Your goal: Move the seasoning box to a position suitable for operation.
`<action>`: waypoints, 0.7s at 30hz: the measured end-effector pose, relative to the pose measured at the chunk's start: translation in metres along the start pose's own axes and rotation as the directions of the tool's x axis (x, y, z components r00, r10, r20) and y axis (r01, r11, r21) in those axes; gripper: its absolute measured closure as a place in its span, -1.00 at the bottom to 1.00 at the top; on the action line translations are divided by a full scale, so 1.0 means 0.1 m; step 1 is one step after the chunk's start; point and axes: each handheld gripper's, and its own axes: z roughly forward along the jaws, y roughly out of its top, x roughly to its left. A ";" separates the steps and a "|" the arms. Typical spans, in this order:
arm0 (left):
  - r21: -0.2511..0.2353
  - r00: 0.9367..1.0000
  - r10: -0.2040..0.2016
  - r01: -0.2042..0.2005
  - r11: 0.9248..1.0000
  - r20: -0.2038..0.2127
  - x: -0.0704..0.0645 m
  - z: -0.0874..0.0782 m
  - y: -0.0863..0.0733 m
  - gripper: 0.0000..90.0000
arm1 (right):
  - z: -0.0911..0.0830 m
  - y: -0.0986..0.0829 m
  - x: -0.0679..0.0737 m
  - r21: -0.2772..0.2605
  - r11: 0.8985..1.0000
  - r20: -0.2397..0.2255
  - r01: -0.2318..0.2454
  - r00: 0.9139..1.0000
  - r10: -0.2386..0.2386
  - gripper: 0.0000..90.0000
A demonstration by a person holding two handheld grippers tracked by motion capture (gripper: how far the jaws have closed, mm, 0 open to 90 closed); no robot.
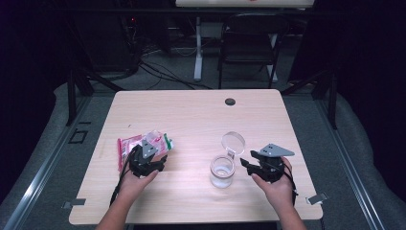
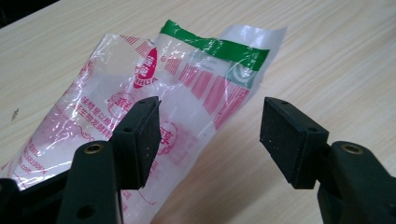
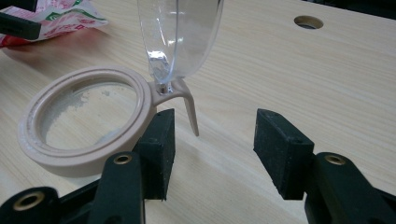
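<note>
A crinkled clear plastic bag (image 1: 136, 143) with red print and a green band lies flat on the left of the wooden table (image 1: 191, 115). My left gripper (image 1: 151, 155) hovers at its near edge. In the left gripper view the bag (image 2: 196, 79) spreads ahead of the open left gripper (image 2: 212, 116), with nothing between the jaws. A glass jar (image 1: 222, 171) stands right of centre, its round clear lid (image 1: 233, 142) hinged up. My right gripper (image 1: 246, 165) sits just right of the jar. In the right gripper view the jar's beige rim (image 3: 88, 154) and lid (image 3: 180, 37) show beside the open right gripper (image 3: 215, 123).
A small round hole (image 1: 230, 101) marks the table's far side, also visible as the hole (image 3: 307, 21) in the right gripper view. A dark chair (image 1: 249, 43) and a white desk leg (image 1: 197, 52) stand on the floor beyond the table. Cables lie on that floor.
</note>
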 end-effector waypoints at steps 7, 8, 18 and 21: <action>0.040 0.997 0.041 -0.039 0.998 -0.062 0.00 0.14 -0.03 -0.14 | -0.03 -0.03 -0.02 0.004 1.000 0.010 -0.010 1.000 0.010 0.07; 0.052 0.995 0.062 -0.058 0.997 -0.079 0.00 0.16 -0.03 -0.14 | -0.04 -0.04 -0.03 -0.001 1.000 0.013 -0.011 1.000 0.011 0.07; 0.049 0.990 0.067 -0.061 0.997 -0.122 0.03 0.27 -0.05 0.04 | -0.09 -0.09 -0.04 -0.005 1.000 0.029 -0.019 0.999 0.019 0.07; 0.043 0.992 0.045 -0.040 0.998 -0.115 0.07 0.29 -0.06 0.17 | -0.10 -0.10 -0.04 -0.007 1.000 0.033 -0.025 0.999 0.026 0.07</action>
